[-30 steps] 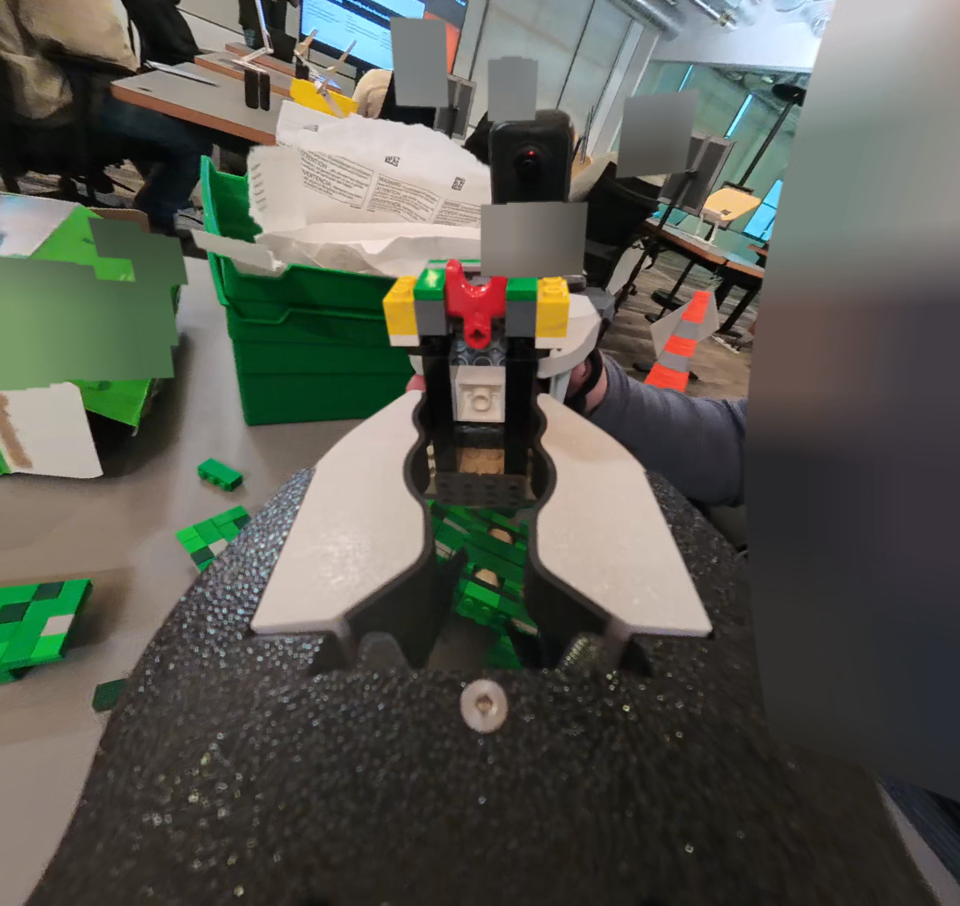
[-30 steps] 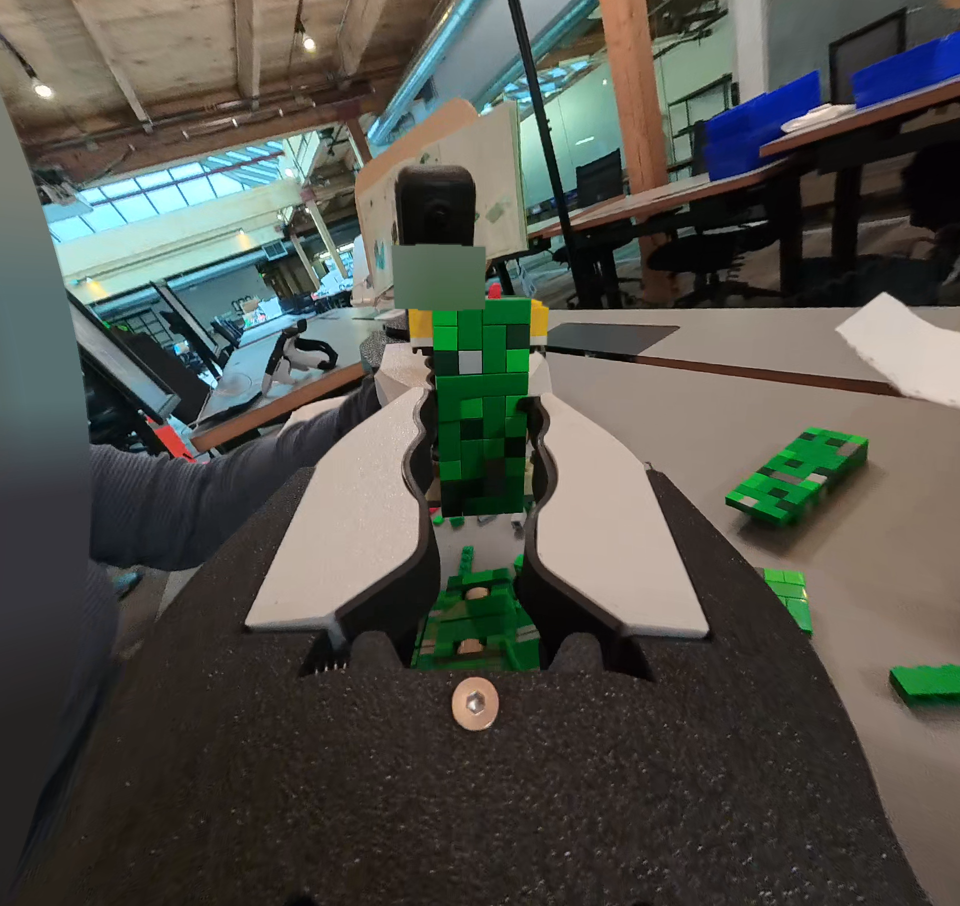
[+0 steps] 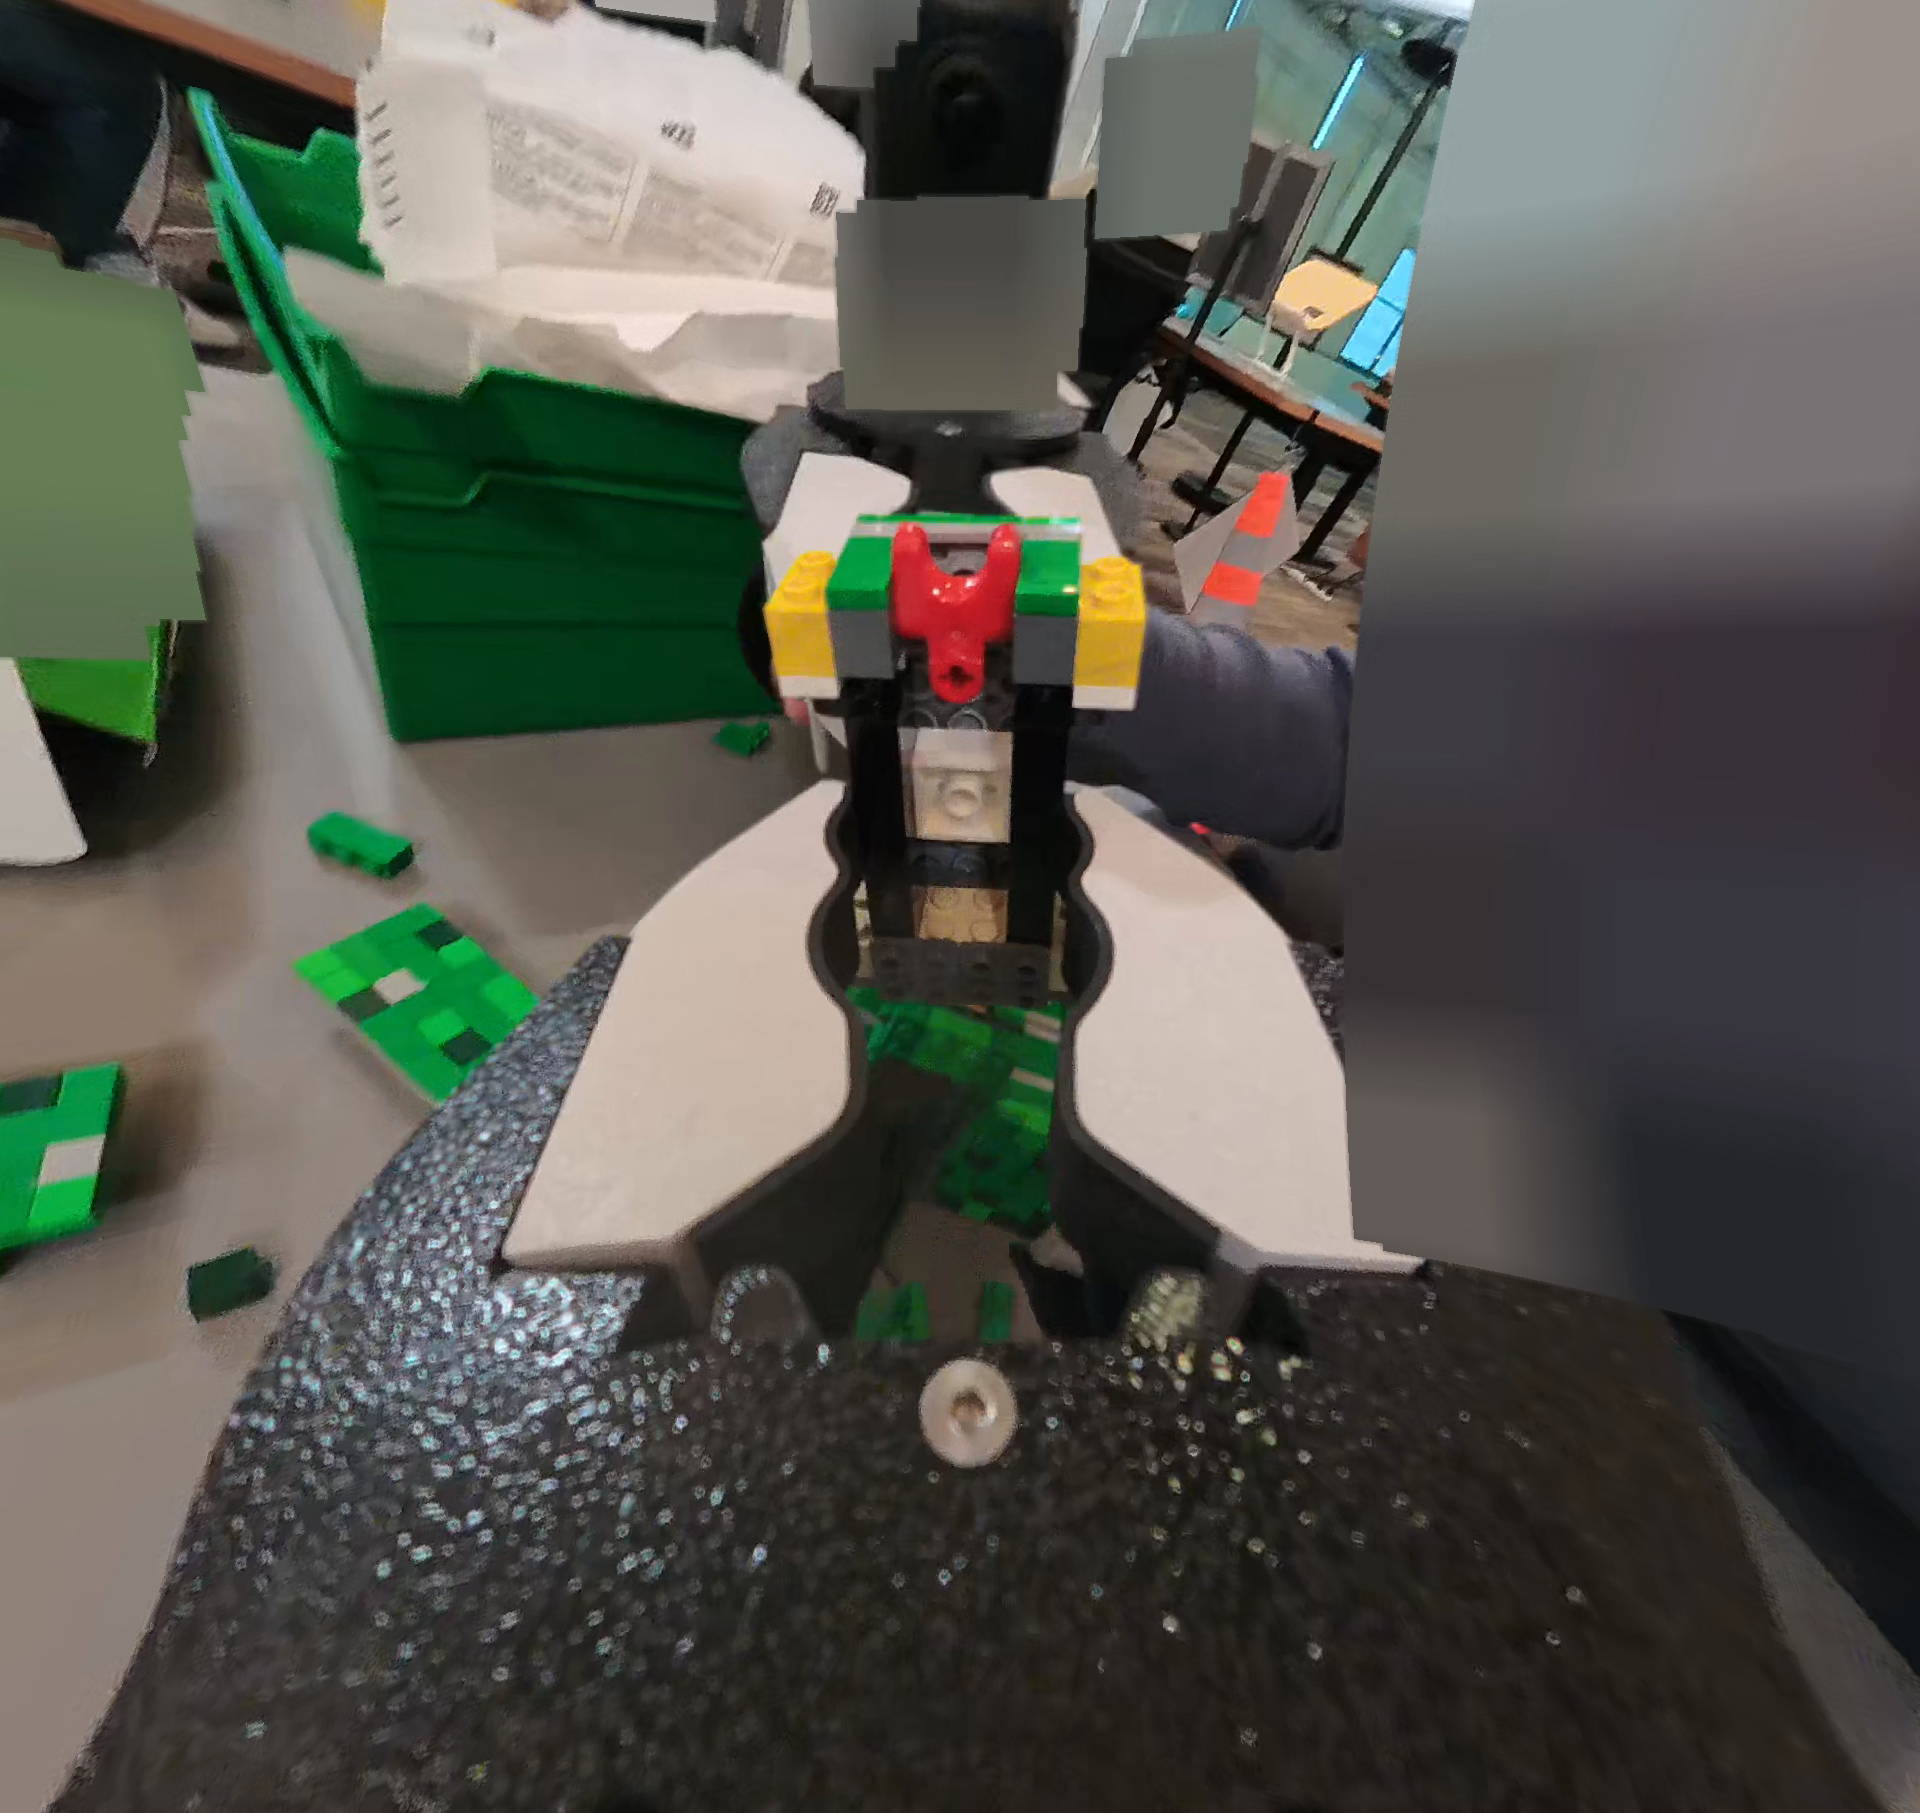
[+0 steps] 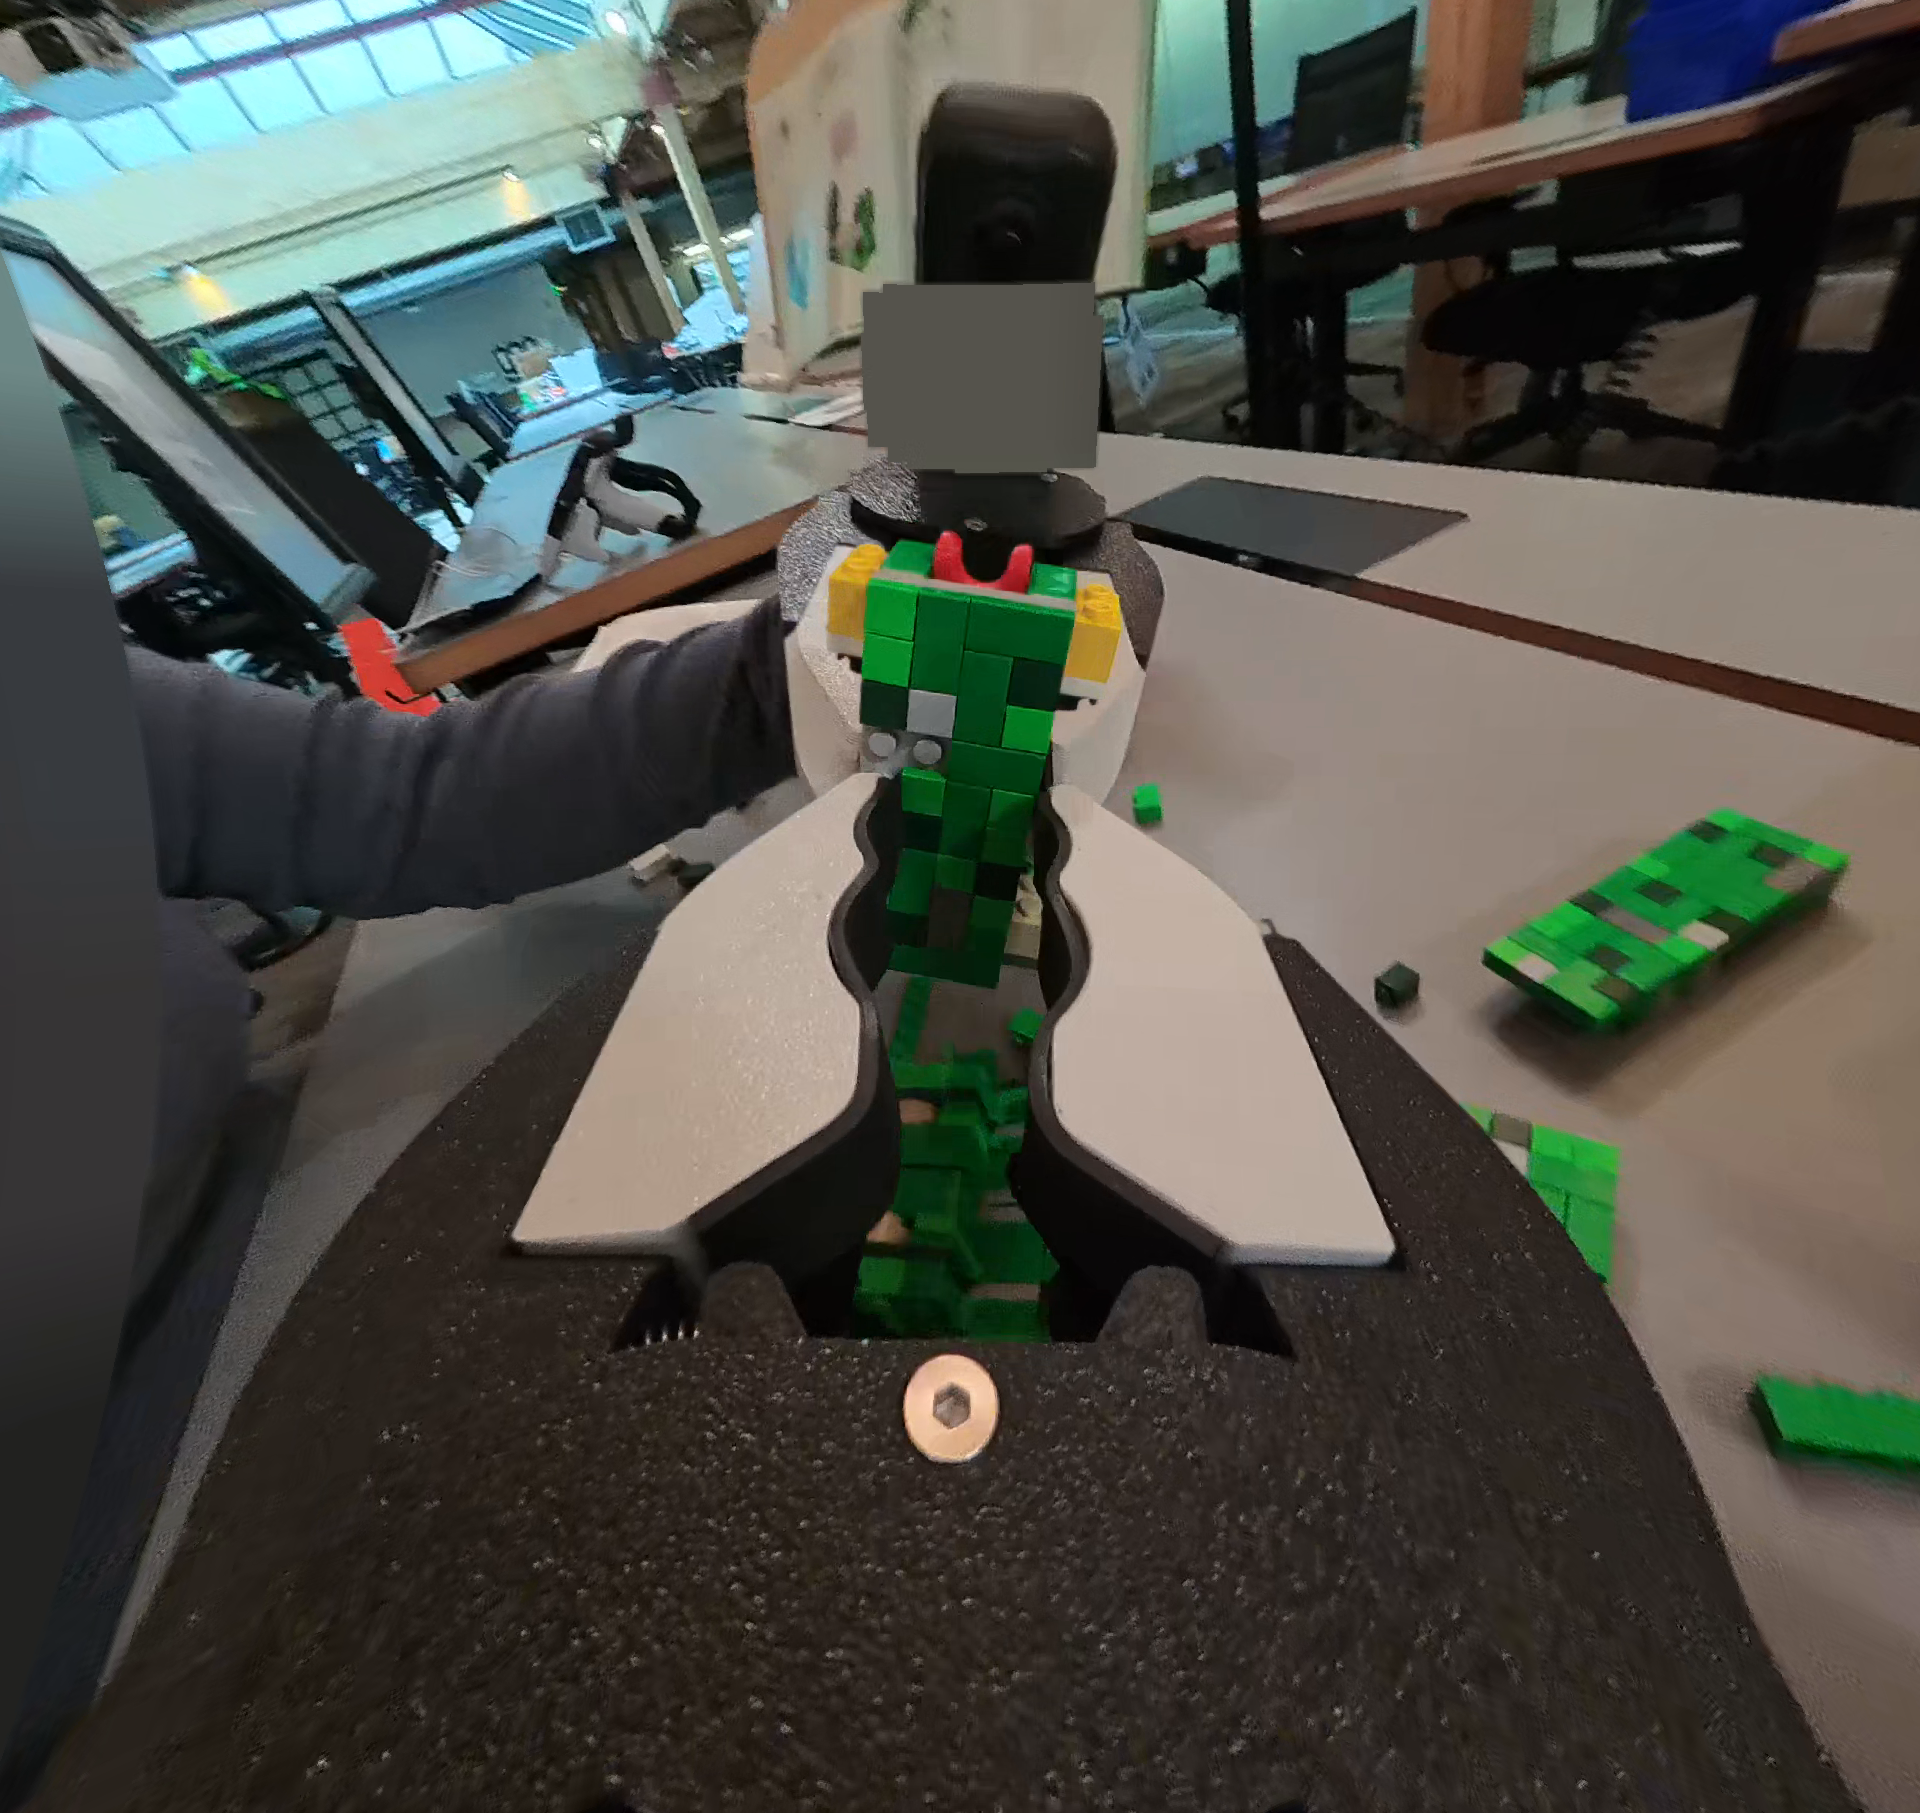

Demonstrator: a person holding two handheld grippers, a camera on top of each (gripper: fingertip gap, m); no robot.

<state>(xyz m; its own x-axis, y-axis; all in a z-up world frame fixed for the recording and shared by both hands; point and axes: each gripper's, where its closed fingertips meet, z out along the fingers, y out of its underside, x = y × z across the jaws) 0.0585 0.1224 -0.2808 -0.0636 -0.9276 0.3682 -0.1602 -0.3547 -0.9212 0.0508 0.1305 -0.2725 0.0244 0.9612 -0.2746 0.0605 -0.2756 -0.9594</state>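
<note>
On the left, our left gripper (image 3: 956,890) is pinching the brick tower's (image 3: 956,755) black back; on the right, our right gripper (image 4: 956,890) is clamping its green face. We're risking bricks snapping off if either twists.

Left hand-held gripper (image 3: 958,890) and right hand-held gripper (image 4: 954,890) face each other, fingers narrowly closed, both raised.

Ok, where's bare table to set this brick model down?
Bare grey tabletop lies beyond the flat green brick panel, up to the dark flat mat. On the other side there is a smaller bare patch between the green plastic crate and the loose green bricks. Directly below both tools it is crowded with green pieces.
</note>
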